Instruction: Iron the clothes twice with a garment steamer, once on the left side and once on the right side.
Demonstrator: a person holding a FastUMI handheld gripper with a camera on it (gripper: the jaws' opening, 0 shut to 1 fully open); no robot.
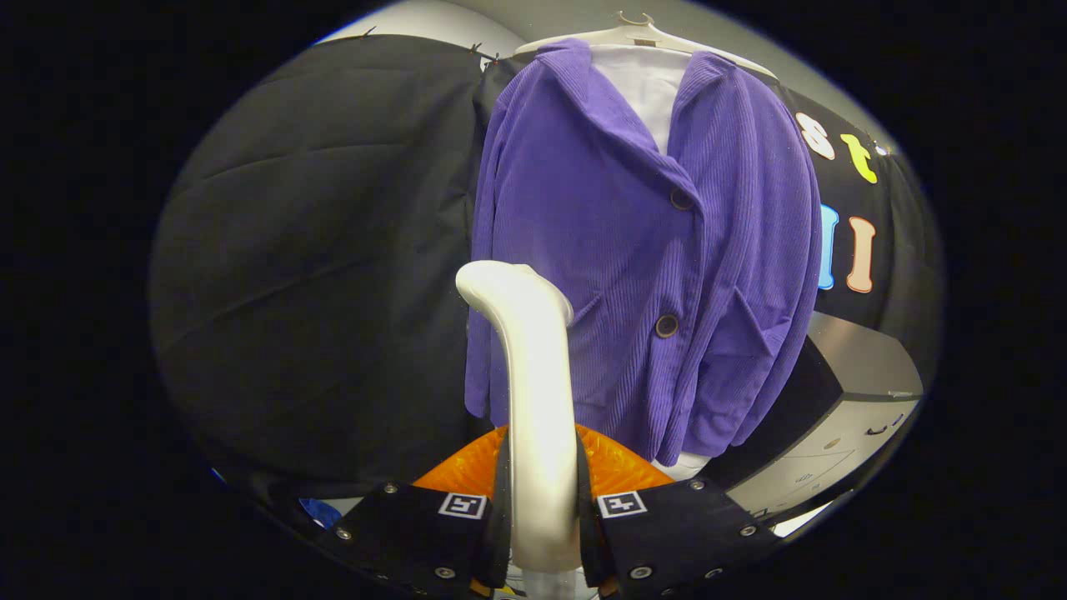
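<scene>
A: Gripper view first. Where does the purple jacket [642, 250] hang from the gripper [542, 508]?

B: Just beyond it, a little to its right, on a hanger [638, 35]. The steamer [533, 392] stands upright between the fingers, both clamped on its handle, its head near the jacket's left sleeve (touching or not, I cannot tell).

A: Any containers?

B: A grey cabinet [850, 392] right of the jacket, drawers closed.

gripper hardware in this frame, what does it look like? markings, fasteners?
The gripper has two flat, blocky finger plates, one on each side. Each carries a square black-and-white fiducial tag on its top inner corner, and round silver screws dot the plates. No cables visible.
</scene>
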